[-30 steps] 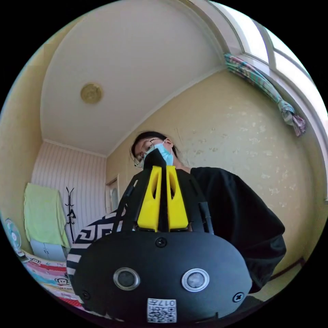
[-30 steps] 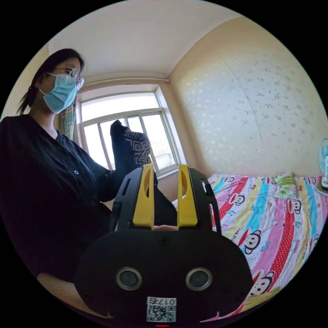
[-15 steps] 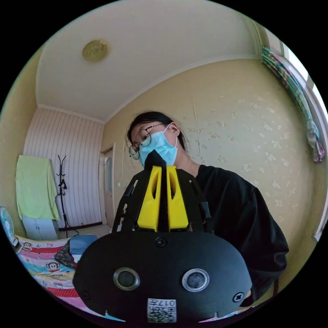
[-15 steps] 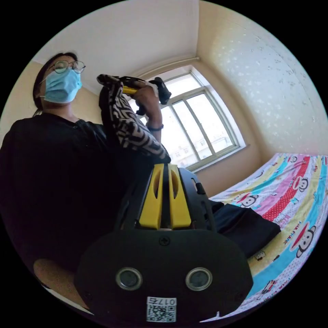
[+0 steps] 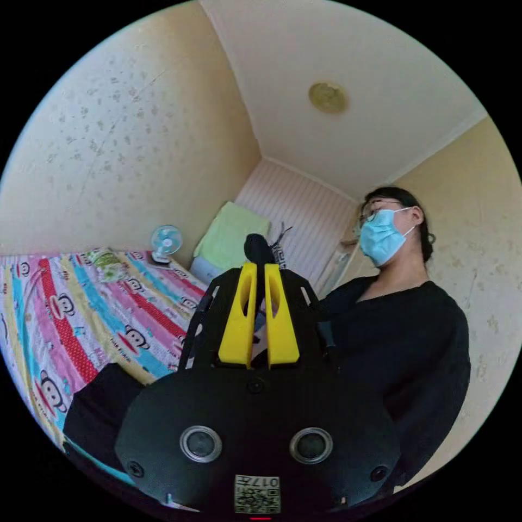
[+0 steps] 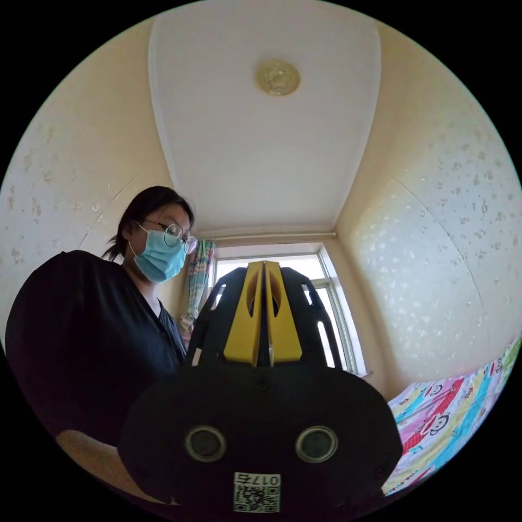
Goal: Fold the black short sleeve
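Note:
My left gripper (image 5: 256, 266) is shut on the black short sleeve, and a tuft of the black cloth (image 5: 258, 247) pokes out past the yellow jaw tips. More black cloth (image 5: 100, 402) shows at the lower left beside the gripper's body, over the bed. My right gripper (image 6: 264, 263) points up toward the window and ceiling. Its yellow jaws are pressed together, and no cloth shows between them. The person holding the grippers (image 5: 402, 326) stands close by in a black top (image 6: 92, 337).
A bed with a striped cartoon-monkey sheet (image 5: 70, 315) runs along the wall, and a corner of the sheet (image 6: 451, 413) is also in the right gripper view. A small fan (image 5: 166, 239), a green towel (image 5: 231, 234) and a window (image 6: 331, 326) are at the room's ends.
The right gripper's jaws went from open to shut. Both cameras swung: the left view now faces the bed, the right faces the ceiling. The garment's patterned part has left the views.

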Tool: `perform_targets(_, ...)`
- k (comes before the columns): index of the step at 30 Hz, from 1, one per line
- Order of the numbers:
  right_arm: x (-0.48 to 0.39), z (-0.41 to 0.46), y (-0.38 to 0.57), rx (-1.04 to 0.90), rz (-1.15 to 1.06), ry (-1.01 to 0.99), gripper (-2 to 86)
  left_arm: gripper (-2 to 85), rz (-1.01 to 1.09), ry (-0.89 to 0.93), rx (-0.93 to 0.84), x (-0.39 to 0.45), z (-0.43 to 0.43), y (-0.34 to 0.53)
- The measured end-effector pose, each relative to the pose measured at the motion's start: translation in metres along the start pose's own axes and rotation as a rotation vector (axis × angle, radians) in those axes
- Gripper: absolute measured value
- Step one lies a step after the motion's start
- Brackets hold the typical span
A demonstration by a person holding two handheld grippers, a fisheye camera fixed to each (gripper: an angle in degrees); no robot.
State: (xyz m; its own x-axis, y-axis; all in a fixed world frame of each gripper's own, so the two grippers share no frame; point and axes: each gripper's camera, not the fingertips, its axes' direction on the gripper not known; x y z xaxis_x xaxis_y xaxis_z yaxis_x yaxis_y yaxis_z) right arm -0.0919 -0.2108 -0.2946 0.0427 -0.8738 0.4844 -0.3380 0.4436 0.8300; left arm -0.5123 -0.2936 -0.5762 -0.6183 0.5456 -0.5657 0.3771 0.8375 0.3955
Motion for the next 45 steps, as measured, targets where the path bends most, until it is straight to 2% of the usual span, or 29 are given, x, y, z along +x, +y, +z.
perform_targets(3,-0.004,0.021,-0.009,0.034,-0.039,-0.066,0.3,0.8,-0.002,-0.114,-0.054,0.002,0.039,0.013)
perform_targets(8,-0.037,0.065,-0.034,0.014,-0.215,-0.030,0.3,2.9,-0.011,-0.089,-0.063,-0.018,0.088,0.025)
perform_targets(11,-0.068,0.097,-0.051,-0.042,-0.373,0.031,0.3,6.4,-0.028,-0.154,-0.221,-0.033,0.132,0.031)
perform_targets(15,-0.110,0.147,-0.055,-0.126,-0.577,0.239,0.3,13.5,-0.008,-0.219,-0.402,-0.042,0.195,0.053)
perform_targets(20,-0.142,0.200,-0.032,-0.147,-0.770,0.566,0.2,13.7,0.017,0.033,-0.392,-0.039,0.283,0.060)
perform_targets(22,-0.156,0.227,-0.018,-0.195,-0.904,0.708,0.2,14.1,0.035,0.074,-0.370,-0.030,0.310,0.054)
perform_targets(25,-0.160,0.263,-0.002,-0.315,-0.988,0.909,0.2,14.8,0.114,0.085,-0.290,-0.007,0.335,0.042)
perform_targets(34,-0.144,0.310,0.046,-0.472,-1.282,1.343,0.2,17.5,0.083,-0.154,-0.172,0.023,0.334,0.048)
perform_targets(41,-0.139,0.319,0.051,-0.496,-1.319,1.415,0.1,14.0,0.071,-0.505,-0.151,0.013,0.328,0.037)
perform_targets(45,-0.137,0.304,0.029,-0.502,-1.224,1.357,0.2,8.1,0.033,-0.592,-0.149,-0.020,0.313,0.023)
